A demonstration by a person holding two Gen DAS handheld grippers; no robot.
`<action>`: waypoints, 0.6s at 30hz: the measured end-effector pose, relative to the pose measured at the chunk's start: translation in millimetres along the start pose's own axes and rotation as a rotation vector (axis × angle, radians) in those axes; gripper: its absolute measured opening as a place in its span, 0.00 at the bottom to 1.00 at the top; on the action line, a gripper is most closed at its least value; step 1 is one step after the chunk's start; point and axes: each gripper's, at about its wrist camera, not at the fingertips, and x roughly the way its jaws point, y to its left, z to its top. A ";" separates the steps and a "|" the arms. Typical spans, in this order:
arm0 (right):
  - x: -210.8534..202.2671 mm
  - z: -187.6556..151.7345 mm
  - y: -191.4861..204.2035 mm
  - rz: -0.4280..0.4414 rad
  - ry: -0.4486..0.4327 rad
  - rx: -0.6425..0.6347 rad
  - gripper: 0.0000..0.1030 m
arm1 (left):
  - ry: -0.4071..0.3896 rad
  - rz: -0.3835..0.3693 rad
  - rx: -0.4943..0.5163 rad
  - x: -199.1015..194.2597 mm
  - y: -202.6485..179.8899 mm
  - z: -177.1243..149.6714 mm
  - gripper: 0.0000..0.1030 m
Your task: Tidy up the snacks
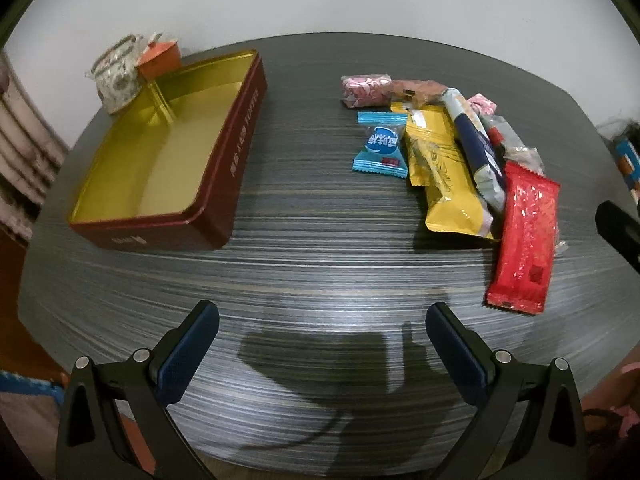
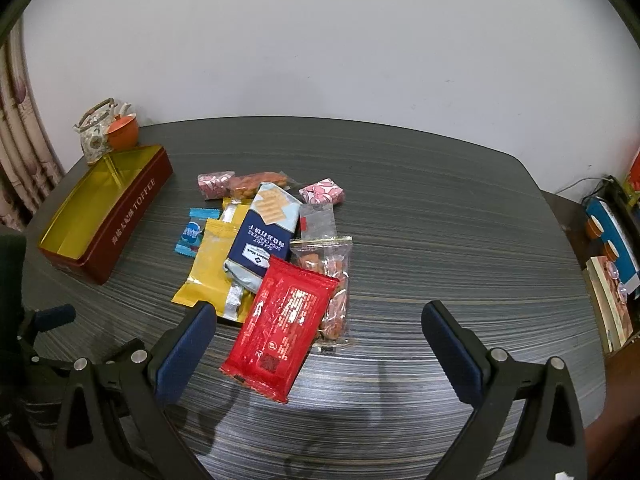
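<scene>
Since the tin [image 1: 168, 152] at frame left holds nothing and every snack [image 2: 276, 264] lies piled mid-frame, task unstarted; left gripper [image 1: 322, 328] and right gripper [image 2: 320, 328] both spread, gripping nothing.

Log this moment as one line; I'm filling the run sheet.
phase: start | left tool: open, empty | right tool: open, over red packet | tin: empty | snacks: piled on table
</scene>
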 end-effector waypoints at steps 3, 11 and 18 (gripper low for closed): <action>-0.1 -0.1 0.5 0.001 0.000 -0.002 0.99 | -0.005 -0.008 0.002 -1.4 0.1 -0.8 1.00; -0.4 -0.8 1.4 0.001 0.000 -0.002 0.99 | -0.030 -0.016 0.016 -6.4 0.3 0.2 1.00; -0.1 -1.9 1.2 0.000 -0.002 -0.003 0.99 | -0.044 -0.011 -0.010 -10.3 3.5 3.2 0.97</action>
